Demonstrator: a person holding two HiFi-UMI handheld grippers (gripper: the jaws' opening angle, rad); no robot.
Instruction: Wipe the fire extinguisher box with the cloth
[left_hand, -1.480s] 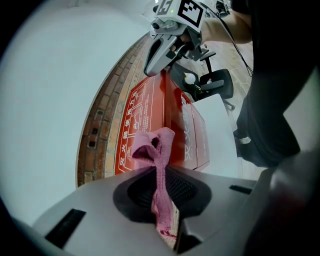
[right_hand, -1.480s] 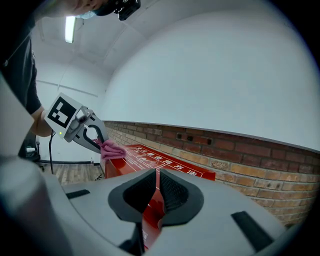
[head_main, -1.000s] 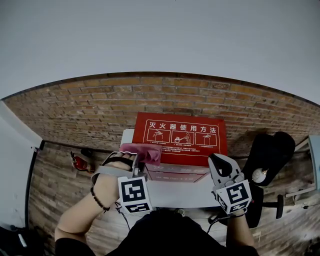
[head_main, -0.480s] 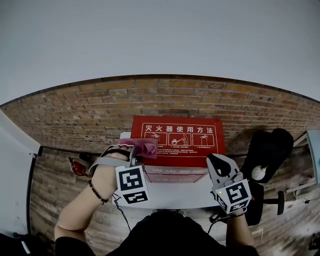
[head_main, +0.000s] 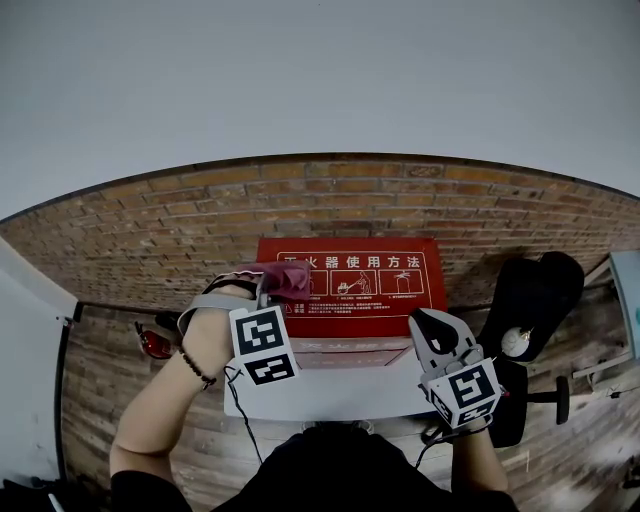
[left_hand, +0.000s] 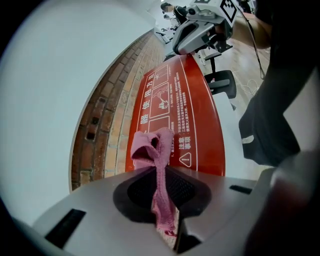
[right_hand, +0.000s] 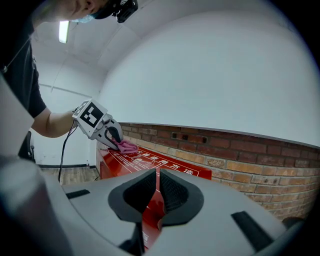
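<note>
The red fire extinguisher box (head_main: 372, 290) with white printed instructions on top stands against the brick wall; it also shows in the left gripper view (left_hand: 200, 120) and the right gripper view (right_hand: 150, 165). My left gripper (head_main: 279, 287) is shut on a pink cloth (head_main: 291, 277), whose bunched end (left_hand: 151, 148) rests on the box top near its far left part. From the right gripper view the cloth (right_hand: 126, 146) lies under the left gripper (right_hand: 111, 134). My right gripper (head_main: 432, 326) hovers at the box's front right corner, its jaws together with only a thin slit (right_hand: 156, 192).
A brick wall (head_main: 180, 225) runs behind the box under a white wall. A white surface (head_main: 340, 388) lies in front of the box. A black office chair (head_main: 535, 295) stands at the right, and a small red object (head_main: 155, 343) lies on the wooden floor at the left.
My left gripper has slid the pink cloth across the box top, away from me toward the wall. The right gripper has stayed at the front right corner.
</note>
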